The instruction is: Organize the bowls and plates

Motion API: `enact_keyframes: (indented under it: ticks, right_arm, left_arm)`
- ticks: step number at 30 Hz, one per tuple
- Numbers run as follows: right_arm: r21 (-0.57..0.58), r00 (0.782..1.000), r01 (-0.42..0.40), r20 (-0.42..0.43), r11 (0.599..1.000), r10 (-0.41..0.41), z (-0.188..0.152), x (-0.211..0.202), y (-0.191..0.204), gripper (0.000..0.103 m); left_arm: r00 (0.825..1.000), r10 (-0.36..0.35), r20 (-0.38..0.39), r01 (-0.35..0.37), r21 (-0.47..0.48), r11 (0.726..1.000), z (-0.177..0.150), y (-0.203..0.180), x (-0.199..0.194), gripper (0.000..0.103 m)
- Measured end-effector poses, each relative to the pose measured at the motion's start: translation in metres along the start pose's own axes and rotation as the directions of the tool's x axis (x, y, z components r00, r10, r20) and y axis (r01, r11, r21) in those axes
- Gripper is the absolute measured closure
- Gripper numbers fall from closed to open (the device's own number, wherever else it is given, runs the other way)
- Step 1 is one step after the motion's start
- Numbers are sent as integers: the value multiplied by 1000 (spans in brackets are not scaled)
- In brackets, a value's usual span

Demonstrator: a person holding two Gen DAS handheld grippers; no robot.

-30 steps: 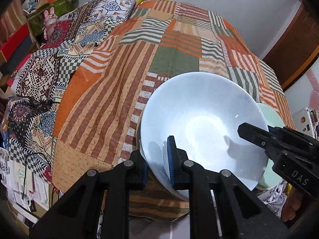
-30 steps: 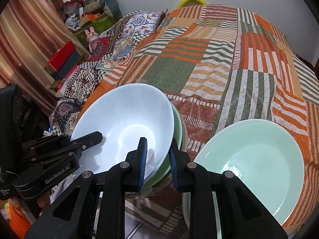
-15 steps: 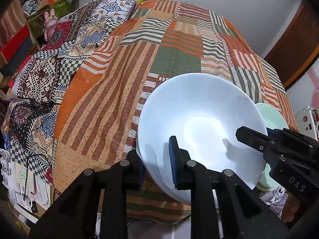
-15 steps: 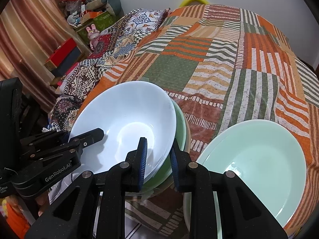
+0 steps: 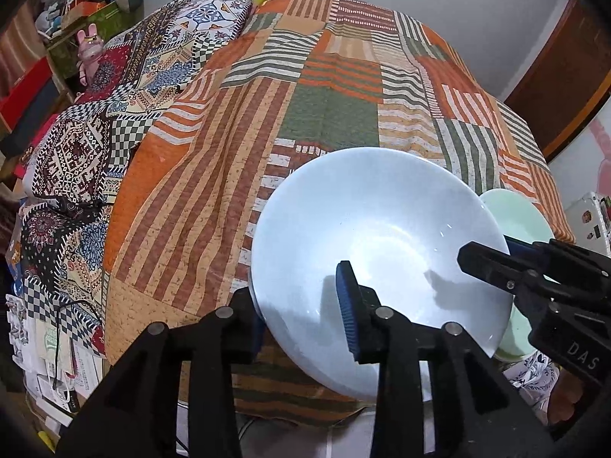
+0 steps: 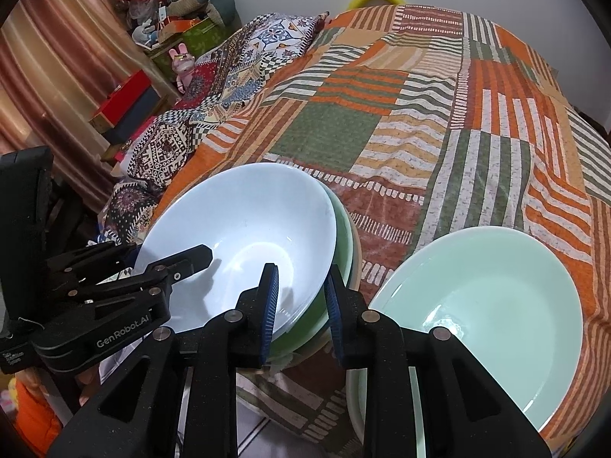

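Stacked bowls (image 6: 244,229) at the bed's near edge, plate (image 6: 492,294) right of them, cushions (image 6: 244,57) behind left

- The green bowls (image 6: 341,229) under the pale blue bowl (image 6: 244,236) show only as thin rims; how many are stacked cannot be told.
- In the left wrist view the blue bowl hides nearly all of the green plate (image 5: 515,217).
- The plate's near edge is cut off by the right gripper (image 6: 299,301).
- The outer finger (image 5: 248,328) of the left gripper (image 5: 301,320) sits behind the bowl wall, its pad unseen.
- The shelf clutter (image 6: 168,30) is too small to name.
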State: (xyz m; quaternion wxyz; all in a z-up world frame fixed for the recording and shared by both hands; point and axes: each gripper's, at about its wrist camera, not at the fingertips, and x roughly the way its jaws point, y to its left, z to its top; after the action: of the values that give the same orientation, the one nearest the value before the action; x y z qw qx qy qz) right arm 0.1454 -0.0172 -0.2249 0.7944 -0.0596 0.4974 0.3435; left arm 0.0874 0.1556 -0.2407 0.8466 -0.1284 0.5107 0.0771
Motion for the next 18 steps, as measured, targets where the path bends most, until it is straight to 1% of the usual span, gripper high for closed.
enact_keyframes:
  ticks: [3,5,7,9,15,17,18]
  right_arm:
    - [-3,1000,4,8,1000,-4,-1,-3,0,81]
    - [0,999,28,23,1000,-28,-1,-7,-2,77]
    - [-8,997,43,61,999,-43,-1,-16,-4,66]
    - [1,995,42,86,999,-42,-1,-23,-7,61]
    - [16,995,41,86,999,-42,-2,-24,-13,60]
    - [23,996,37,80,999,-39,-2,-22,-14,60]
    - [26,996,36,78,999,-38,-2,-22,-15,60]
  left_arm:
    - [1000,11,-2,-11,8,1000,0,-2,0,69]
    - [1000,21,1,-21,22,1000,-1,-4,0,67]
    - [999,36,14,-36,35,999,0,-7,-3,64]
    - [999,47,23,-48,41,998,2,-9,-4,63]
    - [999,29,40,-30,11,1000,4,-5,-12,63]
    - [997,27,73,-27,6,1000,4,-3,-21,63]
    - [996,26,89,-26,5,1000,4,-3,-26,60]
